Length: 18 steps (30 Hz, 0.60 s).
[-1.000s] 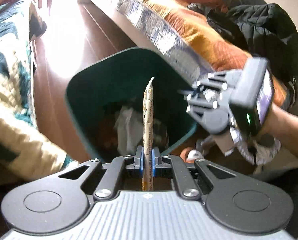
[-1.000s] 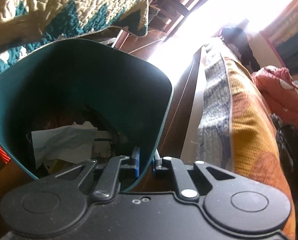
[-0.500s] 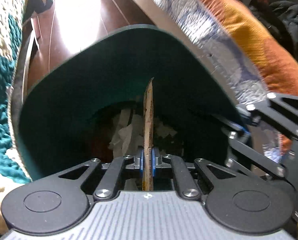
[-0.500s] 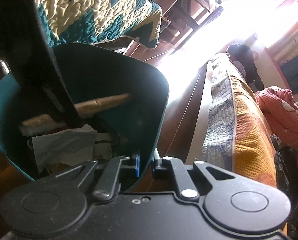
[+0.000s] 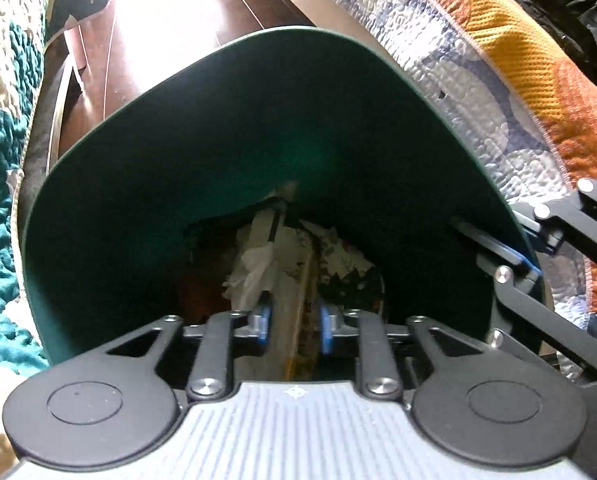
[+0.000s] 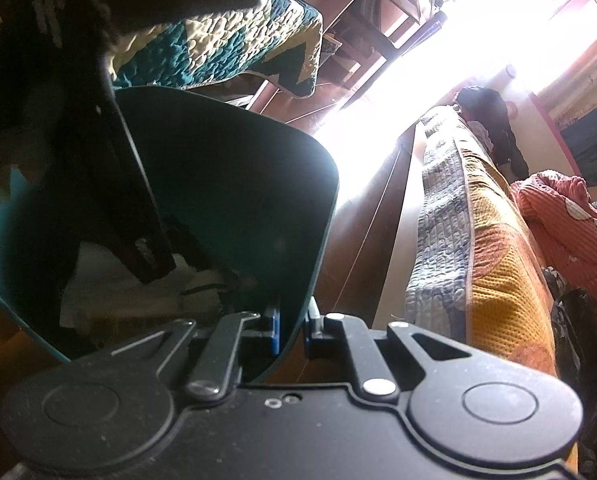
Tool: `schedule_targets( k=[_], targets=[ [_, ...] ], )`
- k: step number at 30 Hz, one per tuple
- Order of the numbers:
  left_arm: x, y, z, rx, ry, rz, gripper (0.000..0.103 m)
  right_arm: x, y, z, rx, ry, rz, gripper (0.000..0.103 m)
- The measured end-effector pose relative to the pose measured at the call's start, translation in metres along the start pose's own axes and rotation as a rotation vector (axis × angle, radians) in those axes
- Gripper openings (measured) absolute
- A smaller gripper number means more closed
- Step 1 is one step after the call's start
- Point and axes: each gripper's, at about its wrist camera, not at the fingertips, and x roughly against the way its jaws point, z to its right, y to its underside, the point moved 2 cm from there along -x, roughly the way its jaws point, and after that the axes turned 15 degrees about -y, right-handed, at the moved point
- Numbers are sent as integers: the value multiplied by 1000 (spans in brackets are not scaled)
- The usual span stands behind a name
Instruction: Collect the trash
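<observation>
A dark green trash bin (image 5: 218,128) fills the left wrist view, tilted toward me. My left gripper (image 5: 294,326) is open over its mouth. A tan flat piece of trash (image 5: 298,312) lies in the bin between the fingers, among white crumpled paper (image 5: 258,264). My right gripper (image 6: 292,332) is shut on the bin's rim (image 6: 322,232), one finger inside the wall and one outside. It shows at the right of the left wrist view (image 5: 514,268). The left gripper's body (image 6: 110,160) reaches into the bin in the right wrist view.
An orange and grey quilted bed cover (image 5: 498,92) lies right of the bin, also in the right wrist view (image 6: 478,240). A teal and cream quilt (image 5: 2,120) hangs at the left. Dark wooden floor (image 5: 170,20) runs beyond, in bright glare.
My left gripper has opened and let go of the tan piece, which now lies in the bin. The left gripper has moved deeper into the bin's mouth. The right gripper still holds the rim.
</observation>
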Motion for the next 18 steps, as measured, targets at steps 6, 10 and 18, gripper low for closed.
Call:
schedule_targets(
  k=[6, 10, 18],
  targets=[
    [34, 9, -4, -40, 24, 66, 28, 0, 2, 1, 3, 0, -1, 9],
    [68, 23, -18, -69, 70, 131, 34, -1, 4, 3, -2, 3, -5, 9],
    [123, 55, -56, -53, 39, 227, 60, -3, 7, 9, -27, 4, -18, 9]
  ],
)
